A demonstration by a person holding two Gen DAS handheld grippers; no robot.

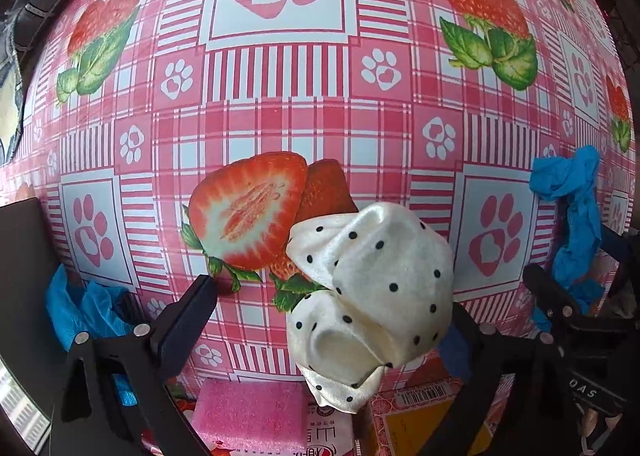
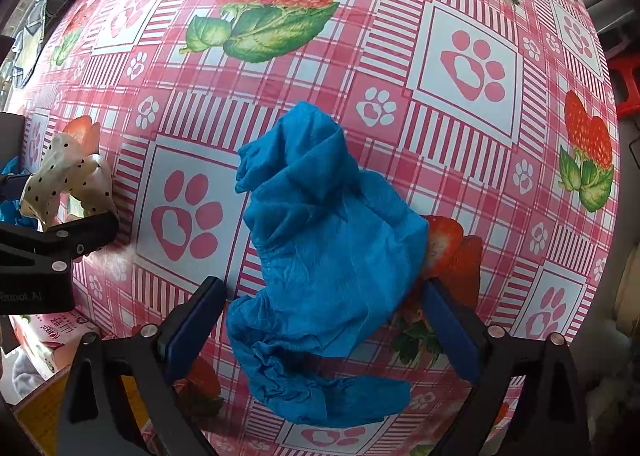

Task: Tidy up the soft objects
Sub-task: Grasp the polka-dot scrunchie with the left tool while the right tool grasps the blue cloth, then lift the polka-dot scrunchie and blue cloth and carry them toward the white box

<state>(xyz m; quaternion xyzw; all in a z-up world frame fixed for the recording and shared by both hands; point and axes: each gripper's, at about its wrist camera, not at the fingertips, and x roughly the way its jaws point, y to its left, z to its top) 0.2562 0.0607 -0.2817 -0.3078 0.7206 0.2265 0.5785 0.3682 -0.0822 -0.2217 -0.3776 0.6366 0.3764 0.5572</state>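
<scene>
The left gripper [image 1: 332,292] stands wide around a shiny white dotted cloth [image 1: 372,296] at lower middle. The right gripper [image 2: 324,308] stands wide around a crumpled blue cloth [image 2: 328,248]. Nothing looks tidied yet.

left wrist: looks steeply down, close over tablecloth [image 1: 280,128] | right wrist: straight down, close | shared: dotted cloth [image 1: 372,288], blue cloth [image 1: 568,176], each view catching the other gripper at its edge

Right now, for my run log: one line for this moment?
left gripper open over polka-dot scrunchie | right gripper open around blue shoe cover | neither gripped | strawberry tablecloth
</scene>
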